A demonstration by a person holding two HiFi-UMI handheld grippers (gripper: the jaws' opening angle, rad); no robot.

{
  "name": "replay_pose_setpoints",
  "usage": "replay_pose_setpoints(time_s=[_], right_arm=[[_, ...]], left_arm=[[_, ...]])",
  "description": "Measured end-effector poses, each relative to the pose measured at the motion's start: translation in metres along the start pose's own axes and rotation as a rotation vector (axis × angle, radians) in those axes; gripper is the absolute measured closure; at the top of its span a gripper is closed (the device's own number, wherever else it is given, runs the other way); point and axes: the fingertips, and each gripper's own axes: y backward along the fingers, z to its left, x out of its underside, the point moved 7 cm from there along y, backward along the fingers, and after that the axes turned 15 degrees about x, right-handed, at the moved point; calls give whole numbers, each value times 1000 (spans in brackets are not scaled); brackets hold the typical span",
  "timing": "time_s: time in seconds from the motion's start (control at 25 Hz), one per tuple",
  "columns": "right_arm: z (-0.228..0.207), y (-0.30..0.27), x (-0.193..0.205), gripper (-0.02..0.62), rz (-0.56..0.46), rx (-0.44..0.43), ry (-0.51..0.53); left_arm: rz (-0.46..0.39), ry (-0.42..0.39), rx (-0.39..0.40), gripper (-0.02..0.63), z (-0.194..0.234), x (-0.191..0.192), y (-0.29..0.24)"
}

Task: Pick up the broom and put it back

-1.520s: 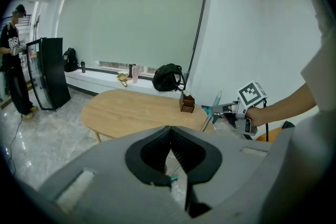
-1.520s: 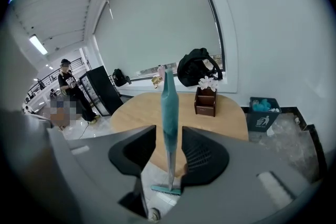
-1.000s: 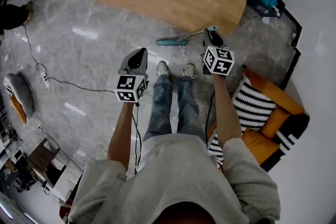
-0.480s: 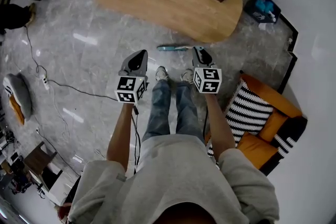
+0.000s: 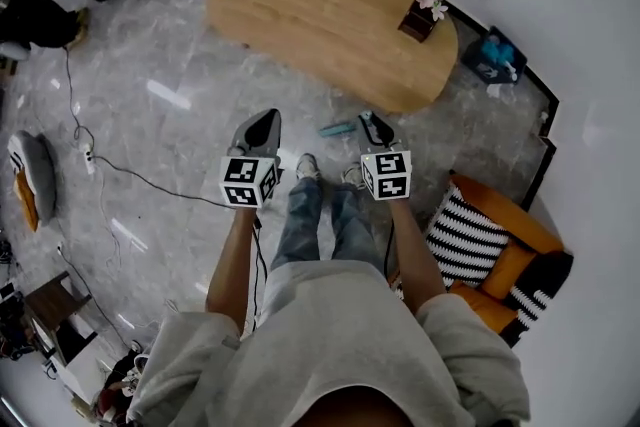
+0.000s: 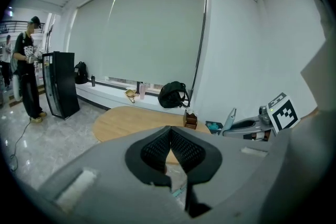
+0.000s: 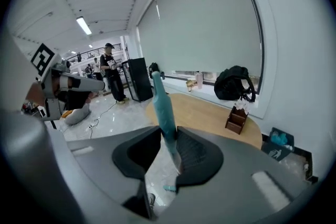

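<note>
The teal broom point(image 7: 164, 107) stands up between my right gripper's point(image 7: 169, 150) jaws, which are shut on its handle. Its small head point(image 7: 169, 188) hangs below, over the grey marble floor. In the head view the broom's head point(image 5: 336, 128) shows just left of my right gripper point(image 5: 370, 119), in front of the person's shoes. My left gripper point(image 5: 263, 120) is held beside it at about the same height, a little to the left. Its pads point(image 6: 184, 148) meet at the tip with nothing between them. The left gripper view shows the right gripper point(image 6: 252, 126) with the teal handle point(image 6: 230, 119).
An oval wooden table point(image 5: 320, 5) with a small flower box point(image 5: 420, 15) lies ahead. An orange armchair point(image 5: 505, 260) with a striped cushion is at the right. A cable point(image 5: 130, 177) crosses the floor at left. A person point(image 6: 26, 76) stands by a black cabinet point(image 6: 60, 84).
Both grippers have risen. The right one moved left towards the middle and rolled, and the broom's head came up off the floor and swung in close under it.
</note>
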Motion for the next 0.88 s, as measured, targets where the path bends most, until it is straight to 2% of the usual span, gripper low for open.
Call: replay_pose_setpoints(time_s=[0.24, 0.48, 0.88], right_arm=[[13, 7, -31, 502, -42, -55, 66], [31, 14, -59, 505, -94, -129, 95], [80, 9, -103, 506, -171, -248, 158]], left_arm=[[-60, -6, -70, 607, 0, -22, 27], [-118, -13, -174, 607, 5, -39, 62], [-193, -2, -335, 608, 10, -43, 125]])
